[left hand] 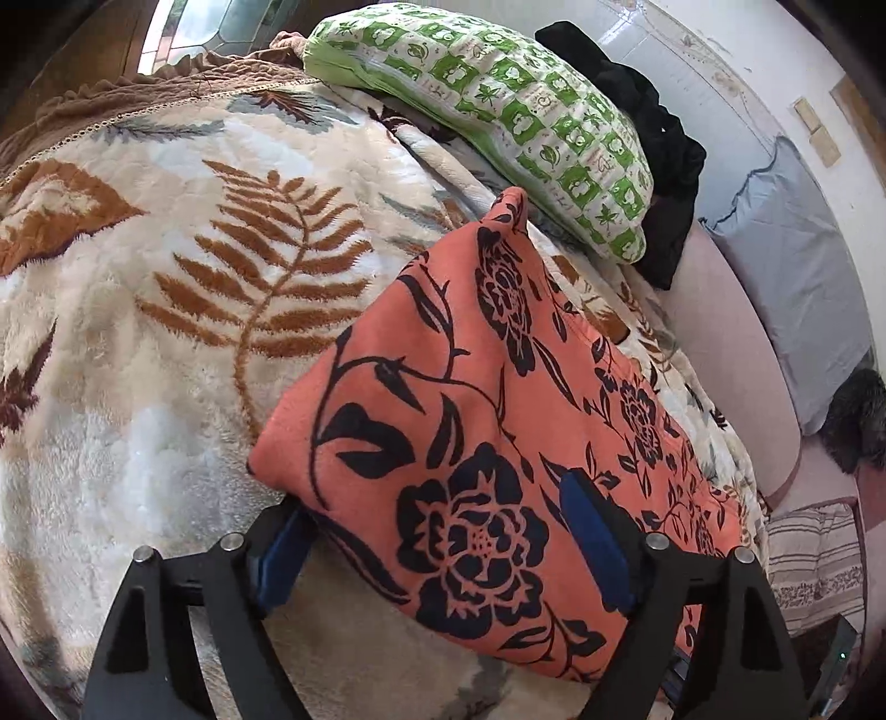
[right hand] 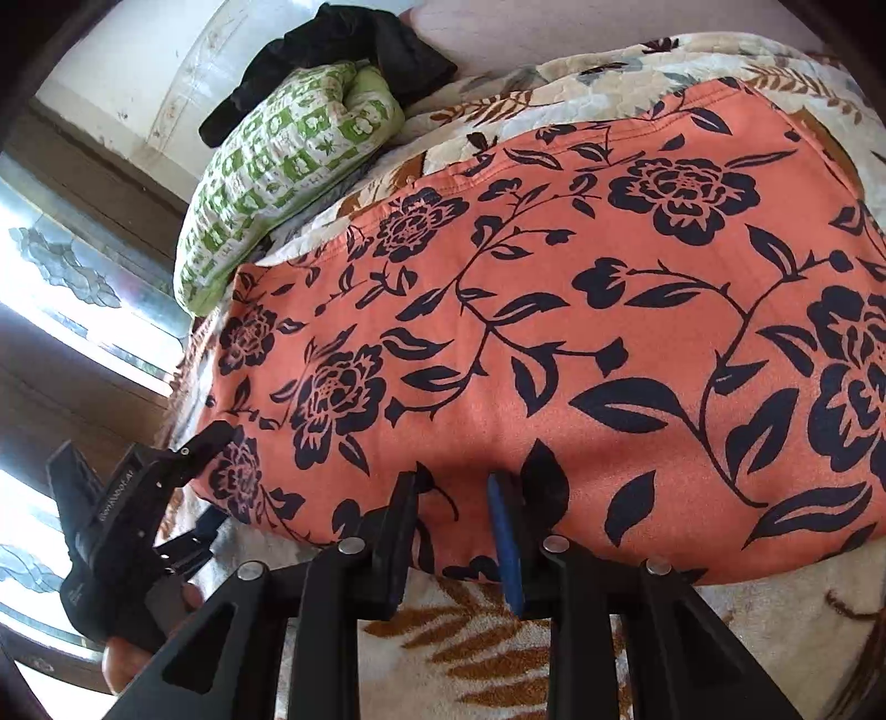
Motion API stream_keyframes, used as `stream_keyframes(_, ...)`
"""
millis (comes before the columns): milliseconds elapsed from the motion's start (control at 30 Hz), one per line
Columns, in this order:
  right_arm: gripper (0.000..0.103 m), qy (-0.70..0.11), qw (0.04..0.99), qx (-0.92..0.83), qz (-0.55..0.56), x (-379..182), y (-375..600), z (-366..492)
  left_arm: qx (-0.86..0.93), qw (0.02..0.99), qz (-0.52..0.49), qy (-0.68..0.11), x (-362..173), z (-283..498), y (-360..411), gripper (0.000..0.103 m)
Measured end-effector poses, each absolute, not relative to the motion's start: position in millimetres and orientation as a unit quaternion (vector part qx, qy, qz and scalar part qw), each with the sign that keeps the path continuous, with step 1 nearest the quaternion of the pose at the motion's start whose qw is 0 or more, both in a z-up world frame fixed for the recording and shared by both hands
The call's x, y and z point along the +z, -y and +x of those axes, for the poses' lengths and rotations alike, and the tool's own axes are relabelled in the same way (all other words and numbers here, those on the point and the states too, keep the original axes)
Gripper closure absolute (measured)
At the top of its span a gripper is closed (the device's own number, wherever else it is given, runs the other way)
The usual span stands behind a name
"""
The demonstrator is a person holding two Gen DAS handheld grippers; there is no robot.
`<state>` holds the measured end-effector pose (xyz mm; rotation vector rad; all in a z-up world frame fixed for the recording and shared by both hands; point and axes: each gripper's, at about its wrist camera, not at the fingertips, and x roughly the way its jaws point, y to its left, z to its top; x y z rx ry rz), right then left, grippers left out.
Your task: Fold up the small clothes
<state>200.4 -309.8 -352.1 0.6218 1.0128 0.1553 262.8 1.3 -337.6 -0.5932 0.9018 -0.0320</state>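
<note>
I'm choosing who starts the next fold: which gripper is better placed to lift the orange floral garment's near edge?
Right, probably. The right gripper has its fingers narrowed over the near hem of the orange floral garment; the left gripper straddles a corner, fingers wide apart.

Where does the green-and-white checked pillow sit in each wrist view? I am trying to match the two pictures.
Left wrist view: the green-and-white checked pillow lies top centre, slanting down to the right, beyond the orange floral garment.
Right wrist view: the pillow lies upper left, past the garment's far left corner.
Shared landmark: the black clothing heaped right behind the pillow.
</note>
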Motion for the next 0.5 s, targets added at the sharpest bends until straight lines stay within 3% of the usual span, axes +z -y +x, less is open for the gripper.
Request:
stream_keyframes(100, 0.074, -0.440, 0.834, 0.068, 0.326, -340.8, 329.1, 191.5, -0.004, 0.864, -0.289, -0.412, -334.8, 266.5, 4.9, 0.022)
stream_keyframes(167, 0.074, -0.414, 0.847, 0.066, 0.328, -330.0, 336.8, 188.8, 0.007, 0.863, -0.292, -0.412, -335.0, 269.1, 5.5, 0.052)
stream_keyframes(267, 0.075, -0.386, 0.858, 0.078, 0.330, -321.0, 340.0, 193.5, -0.002, 0.867, -0.282, -0.412, -333.4, 270.4, 7.4, 0.068)
stream_keyframes(400, 0.075, -0.388, 0.848, 0.109, 0.344, -323.8, 321.9, 219.7, -0.015, 0.872, -0.265, -0.412, -330.3, 271.6, 9.8, 0.065)
stream_keyframes(467, 0.075, -0.442, 0.828, 0.104, 0.330, -344.4, 303.4, 238.3, -0.012, 0.862, -0.273, -0.427, -335.6, 275.1, 7.2, 0.046)
stream_keyframes(500, 0.078, -0.484, 0.805, 0.103, 0.327, -363.0, 296.5, 244.8, -0.015, 0.857, -0.281, -0.431, -338.5, 276.6, 5.6, 0.044)
